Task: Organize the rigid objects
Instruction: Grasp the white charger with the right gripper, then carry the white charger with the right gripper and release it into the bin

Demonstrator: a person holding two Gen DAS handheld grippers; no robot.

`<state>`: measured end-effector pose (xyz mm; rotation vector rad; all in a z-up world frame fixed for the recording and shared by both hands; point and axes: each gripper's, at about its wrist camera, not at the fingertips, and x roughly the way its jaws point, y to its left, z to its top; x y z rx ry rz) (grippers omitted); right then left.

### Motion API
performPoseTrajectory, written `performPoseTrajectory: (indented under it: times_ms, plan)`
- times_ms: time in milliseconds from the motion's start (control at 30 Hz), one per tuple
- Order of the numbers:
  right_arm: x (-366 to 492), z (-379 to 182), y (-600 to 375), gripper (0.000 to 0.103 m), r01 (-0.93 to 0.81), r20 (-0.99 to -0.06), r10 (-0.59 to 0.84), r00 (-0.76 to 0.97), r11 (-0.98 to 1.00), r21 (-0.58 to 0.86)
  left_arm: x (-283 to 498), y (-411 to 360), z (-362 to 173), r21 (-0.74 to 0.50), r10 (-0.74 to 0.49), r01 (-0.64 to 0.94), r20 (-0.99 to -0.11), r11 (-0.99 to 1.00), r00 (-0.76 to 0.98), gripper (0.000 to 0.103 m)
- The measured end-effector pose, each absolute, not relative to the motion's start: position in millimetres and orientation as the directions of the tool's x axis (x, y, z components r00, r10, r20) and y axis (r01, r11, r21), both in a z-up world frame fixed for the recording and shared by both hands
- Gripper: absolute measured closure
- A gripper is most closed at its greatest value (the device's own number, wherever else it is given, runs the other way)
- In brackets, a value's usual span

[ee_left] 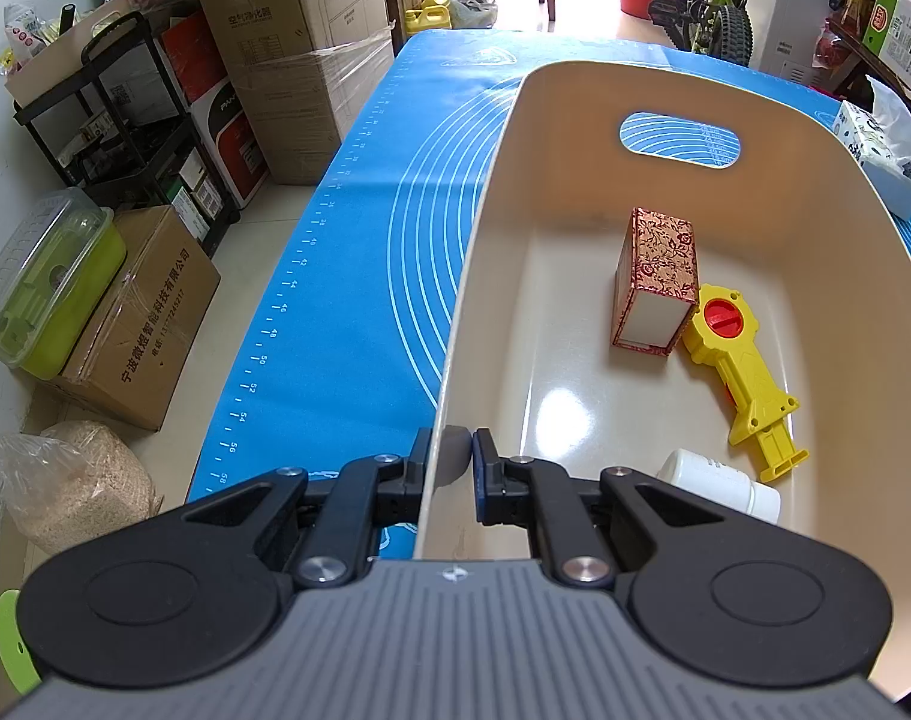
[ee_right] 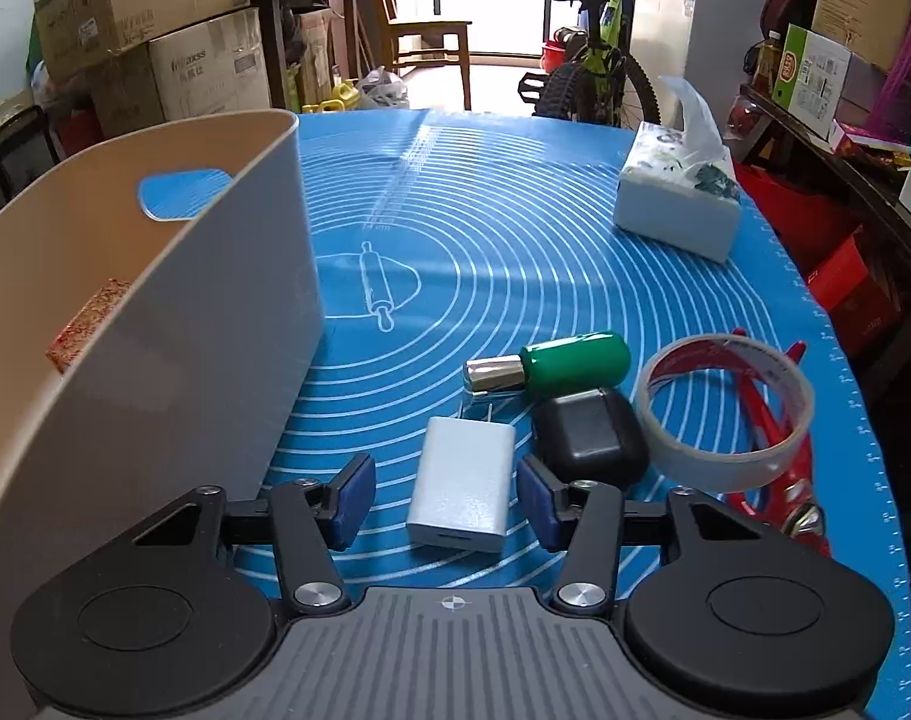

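Note:
My left gripper (ee_left: 452, 459) is shut on the near left wall of the beige bin (ee_left: 491, 192). Inside the bin lie a red patterned box (ee_left: 656, 279), a yellow toy tool (ee_left: 746, 375) and a white bottle (ee_left: 716, 483). My right gripper (ee_right: 446, 495) is open, its fingers on either side of a white charger (ee_right: 464, 489) lying on the blue mat (ee_right: 515, 228). Just beyond the charger lie a green bottle (ee_right: 560, 366), a black case (ee_right: 590, 435), a tape roll (ee_right: 725, 411) and red scissors (ee_right: 785, 468). The bin (ee_right: 173, 312) stands left of them.
A tissue box (ee_right: 677, 192) sits at the mat's far right. Cardboard boxes (ee_left: 287, 30), a black shelf cart (ee_left: 131, 138) and a green container (ee_left: 53, 294) stand on the floor to the left. A bicycle (ee_right: 593, 60) and a chair (ee_right: 425, 36) stand beyond the table.

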<state>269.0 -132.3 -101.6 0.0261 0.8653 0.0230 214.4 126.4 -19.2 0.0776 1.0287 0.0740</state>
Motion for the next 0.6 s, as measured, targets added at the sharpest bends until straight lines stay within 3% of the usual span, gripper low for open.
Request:
performPoseTrajectory:
  times_ms: [133,167,233,600]
  plan:
    - [280.5,-110.3,-131.7,0.048,0.026,-0.765,0.009,0.644,0.999,0.034,214.4,126.6,-19.4,0.099,0.098,-0.025,-0.852,0.995,0.514,0.088]
    - [280.9,-111.3,-130.6,0.055,0.032,-0.759,0.003,0.651,0.999,0.031,214.5,127.0,-19.3,0.099,0.098,-0.025,-0.852,0.995,0.514,0.088]
    - [280.9,-112.0,-128.5,0.06,0.02,-0.751,-0.006,0.66,1.0,0.01,214.3,126.5,-19.4,0.1,0.099,-0.025,-0.852,0.995,0.514,0.088]
    - [262.4,-101.3,-137.0,0.06,0.02,-0.709,0.0,0.705,1.0,0.019,214.3,126.4,-19.6,0.1,0.099,-0.025,-0.852,0.995,0.514,0.088]
